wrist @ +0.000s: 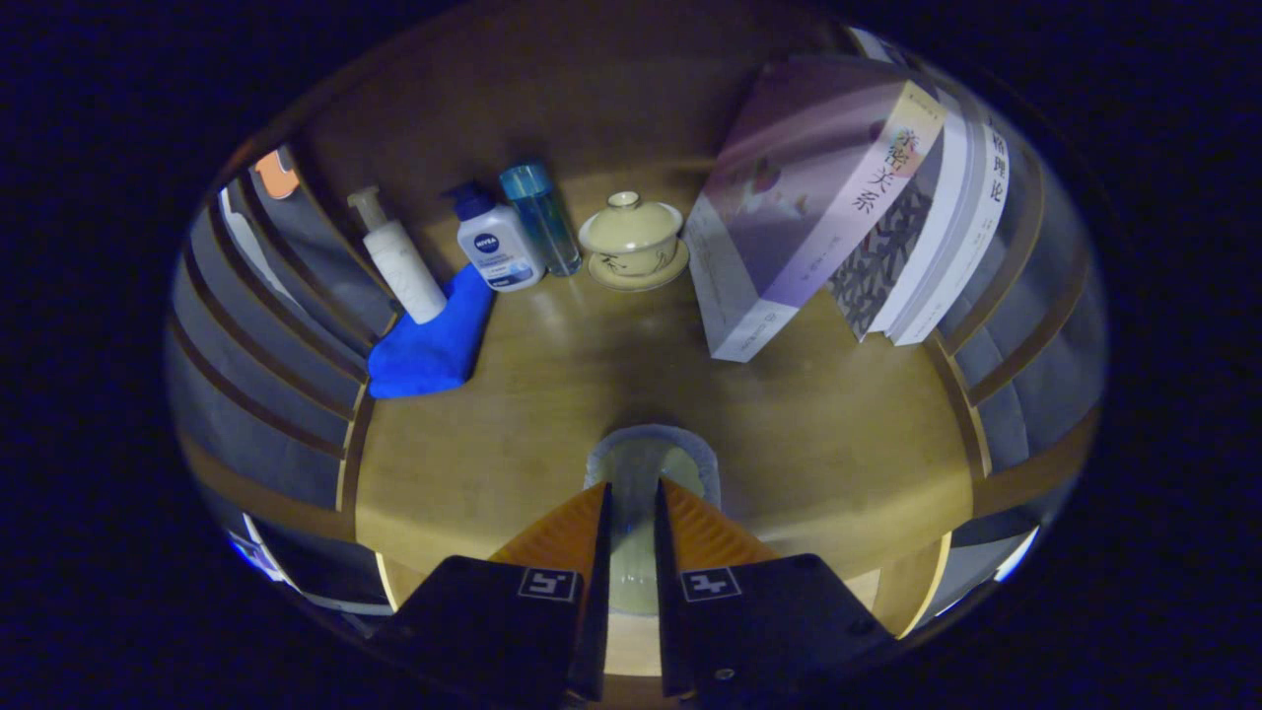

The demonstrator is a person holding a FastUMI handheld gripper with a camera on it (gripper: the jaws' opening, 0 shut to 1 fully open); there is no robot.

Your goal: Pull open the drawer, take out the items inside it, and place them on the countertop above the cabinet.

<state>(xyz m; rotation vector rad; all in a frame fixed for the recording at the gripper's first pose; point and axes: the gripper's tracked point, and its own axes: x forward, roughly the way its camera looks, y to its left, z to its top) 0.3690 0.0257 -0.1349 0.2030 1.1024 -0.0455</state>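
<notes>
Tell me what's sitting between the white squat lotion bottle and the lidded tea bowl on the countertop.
In the gripper view, a clear blue bottle stands between the squat lotion bottle and the lidded tea bowl, beyond the gripper holding a glass item.

A: The counter (552,394) looks like smooth wood with a soft sheen.
B: The cloth (434,340) is fuzzy fabric; the 2 bottles (498,247) look like glossy plastic.
A: The lidded cup (631,235) seems glazed ceramic, the books (789,197) smooth paper covers.
B: A clear, glassy jar (646,463) sits between the ridged fingers (690,523).
</notes>
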